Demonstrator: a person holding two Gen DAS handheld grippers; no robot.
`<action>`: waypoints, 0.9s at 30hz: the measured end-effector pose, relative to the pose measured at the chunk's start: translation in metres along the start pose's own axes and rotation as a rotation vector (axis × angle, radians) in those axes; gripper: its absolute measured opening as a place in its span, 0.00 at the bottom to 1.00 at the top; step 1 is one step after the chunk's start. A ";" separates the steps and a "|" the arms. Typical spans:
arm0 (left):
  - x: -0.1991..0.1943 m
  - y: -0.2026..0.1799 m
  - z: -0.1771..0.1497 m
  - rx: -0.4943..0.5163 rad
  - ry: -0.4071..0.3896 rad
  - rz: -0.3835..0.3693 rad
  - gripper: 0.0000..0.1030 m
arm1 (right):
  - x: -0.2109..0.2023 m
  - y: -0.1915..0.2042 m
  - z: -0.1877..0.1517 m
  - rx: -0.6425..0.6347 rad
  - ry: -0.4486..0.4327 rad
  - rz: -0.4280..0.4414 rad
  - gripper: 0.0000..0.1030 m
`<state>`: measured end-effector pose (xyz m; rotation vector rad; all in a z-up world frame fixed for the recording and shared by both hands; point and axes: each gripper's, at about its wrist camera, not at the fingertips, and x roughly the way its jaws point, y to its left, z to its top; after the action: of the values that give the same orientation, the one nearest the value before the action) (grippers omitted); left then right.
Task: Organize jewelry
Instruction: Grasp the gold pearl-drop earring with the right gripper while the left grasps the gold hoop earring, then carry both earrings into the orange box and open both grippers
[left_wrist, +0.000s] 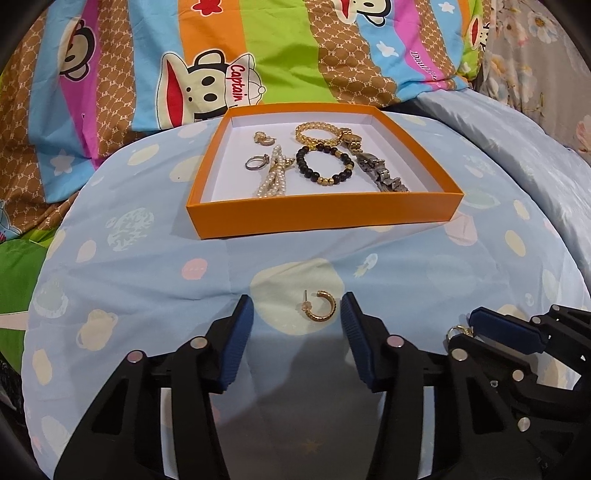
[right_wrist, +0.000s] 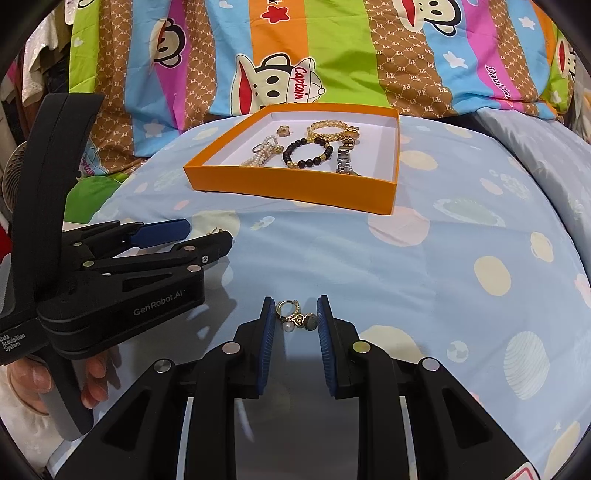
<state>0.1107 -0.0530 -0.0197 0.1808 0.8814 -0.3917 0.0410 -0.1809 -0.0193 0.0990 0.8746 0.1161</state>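
Pale blue planet-print sheet (left_wrist: 369, 258) underneath, striped cartoon-monkey blanket (left_wrist: 258, 48) behind, floral fabric (left_wrist: 535, 55) at right, small fan (right_wrist: 13, 166) far left

An orange tray (left_wrist: 321, 216) with a white floor holds a gold braided bracelet (left_wrist: 318, 133), a black-and-gold beaded bracelet (left_wrist: 325, 164), a silver watch (left_wrist: 384, 173), a pearl strand (left_wrist: 274, 173), a silver ring (left_wrist: 255, 162) and small gold earrings (left_wrist: 264, 138). On the cloth nearer the cameras, a gold half-hoop earring (left_wrist: 321, 308) lies flat. Well to its right lies a gold charm earring (right_wrist: 295, 317) with a pearl and a shell-like pendant.
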 end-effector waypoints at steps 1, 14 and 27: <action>0.000 0.000 0.000 0.000 -0.001 -0.001 0.42 | 0.000 0.000 0.000 0.000 0.000 0.000 0.21; -0.006 0.002 -0.004 -0.008 -0.013 -0.047 0.17 | 0.000 -0.004 0.000 0.010 -0.004 -0.001 0.21; -0.036 0.016 -0.010 -0.045 -0.036 -0.088 0.17 | -0.020 -0.011 0.006 0.026 -0.063 0.000 0.21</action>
<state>0.0895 -0.0262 0.0015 0.0934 0.8643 -0.4558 0.0332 -0.1951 -0.0016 0.1268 0.8130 0.1014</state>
